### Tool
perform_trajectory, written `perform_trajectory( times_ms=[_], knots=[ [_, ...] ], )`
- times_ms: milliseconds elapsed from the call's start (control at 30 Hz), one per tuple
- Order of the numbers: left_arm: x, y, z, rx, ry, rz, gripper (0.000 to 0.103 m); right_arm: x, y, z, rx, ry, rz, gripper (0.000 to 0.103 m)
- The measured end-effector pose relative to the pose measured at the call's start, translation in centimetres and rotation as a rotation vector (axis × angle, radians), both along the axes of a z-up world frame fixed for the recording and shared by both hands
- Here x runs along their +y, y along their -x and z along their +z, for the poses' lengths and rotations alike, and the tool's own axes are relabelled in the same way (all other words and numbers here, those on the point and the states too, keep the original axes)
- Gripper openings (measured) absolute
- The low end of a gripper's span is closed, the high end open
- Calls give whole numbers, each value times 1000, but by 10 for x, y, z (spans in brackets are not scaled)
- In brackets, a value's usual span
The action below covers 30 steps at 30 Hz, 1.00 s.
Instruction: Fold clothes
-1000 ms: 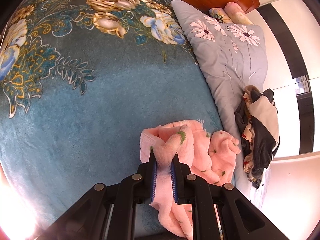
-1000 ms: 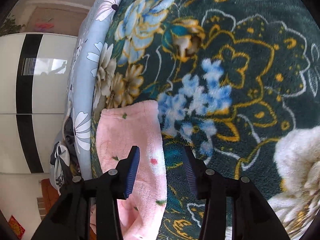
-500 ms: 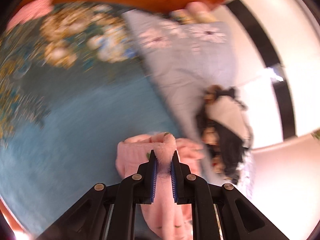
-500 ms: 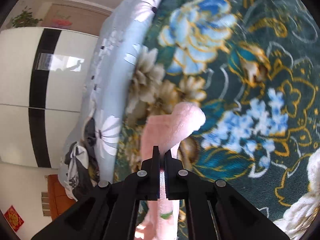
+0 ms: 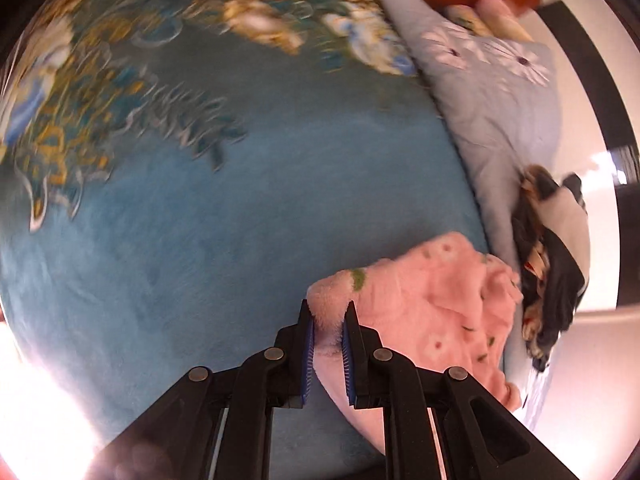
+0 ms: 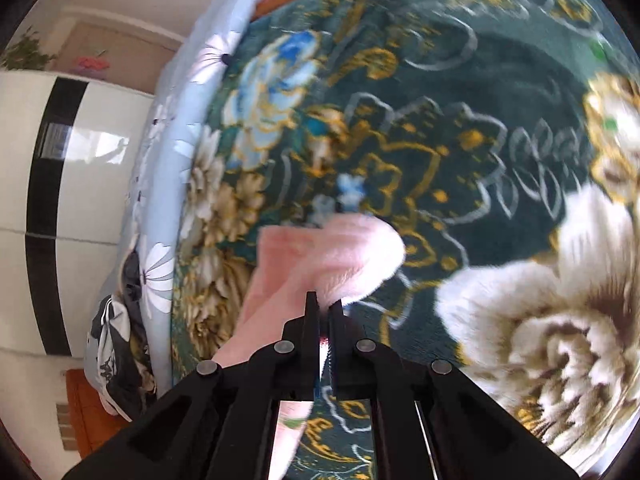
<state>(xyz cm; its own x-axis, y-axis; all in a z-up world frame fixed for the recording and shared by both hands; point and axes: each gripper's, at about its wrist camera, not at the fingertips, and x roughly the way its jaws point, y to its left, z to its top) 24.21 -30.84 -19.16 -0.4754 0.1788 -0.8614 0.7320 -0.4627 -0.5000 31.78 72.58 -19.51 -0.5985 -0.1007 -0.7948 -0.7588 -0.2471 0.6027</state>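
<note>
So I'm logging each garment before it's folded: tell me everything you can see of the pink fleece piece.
The pink fleece garment looks soft and fuzzy, pale pink with small green and red specks. It lies crumpled on the teal floral blanket, beside the light blue daisy quilt. The left gripper is shut on a bunched edge; the right gripper is shut on another fold, which bulges above its tips. Its overall shape cannot be told.
</note>
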Motion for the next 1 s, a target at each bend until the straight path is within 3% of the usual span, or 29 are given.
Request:
perform_trajectory(
  times_ms=[67, 200, 333, 500, 633, 733, 867, 1000],
  knots=[
    [1, 2, 1, 4, 19, -16, 13, 1, -9, -11, -28, 13, -15, 3],
    [4, 8, 8, 25, 45, -49, 13, 1, -6, -1, -33, -17, 3, 3],
    [7, 8, 3, -15, 68, -91, 15, 1, -3, 2, -59, -39, 36, 3],
    [-4, -11, -9, 14, -32, -64, 24, 1, -7, 3, -74, -42, 62, 6],
    [-18, -27, -2, 22, -8, -31, 40, 5, -3, 24, -135, -130, 85, 21],
    [-22, -17, 11, 33, 53, -60, 42, 4, 8, 50, -146, -215, 114, 25],
    [-9, 27, 21, 99, 70, -128, 48, -40, 73, 81, -84, -281, 286, 35],
    [16, 87, 18, 142, 53, -235, 54, -144, 175, 89, -2, -269, 560, 37]
  ],
)
